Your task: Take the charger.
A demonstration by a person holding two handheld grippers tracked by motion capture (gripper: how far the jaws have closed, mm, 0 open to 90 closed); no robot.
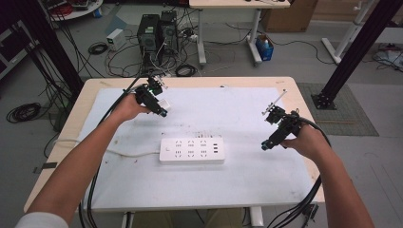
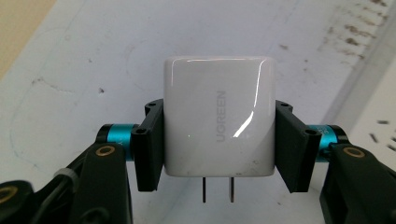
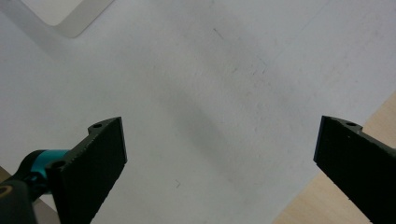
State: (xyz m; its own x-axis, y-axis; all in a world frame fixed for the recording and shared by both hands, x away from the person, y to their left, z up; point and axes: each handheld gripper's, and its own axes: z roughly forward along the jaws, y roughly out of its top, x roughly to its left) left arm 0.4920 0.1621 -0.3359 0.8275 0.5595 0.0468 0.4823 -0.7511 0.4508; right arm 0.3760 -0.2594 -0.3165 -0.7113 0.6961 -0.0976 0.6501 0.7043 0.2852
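Left gripper (image 1: 157,105) is up over the far-left part of the bench (image 1: 285,85), and from the high view you catch just a small white block at its tip. The left gripper view settles it: a white charger (image 2: 218,116) pinched squarely between the jaws, one pad on each side, two flat prongs (image 2: 217,189) poking out toward the camera, clear of the white mat (image 2: 84,70) beneath. The high view adds the white power strip (image 1: 191,150) lying mid-bench, well apart from the charger. Over on the right, the right gripper (image 1: 272,142) hovers near the mat's edge; the right gripper view shows its jaws spread wide, nothing between them, bare mat below.
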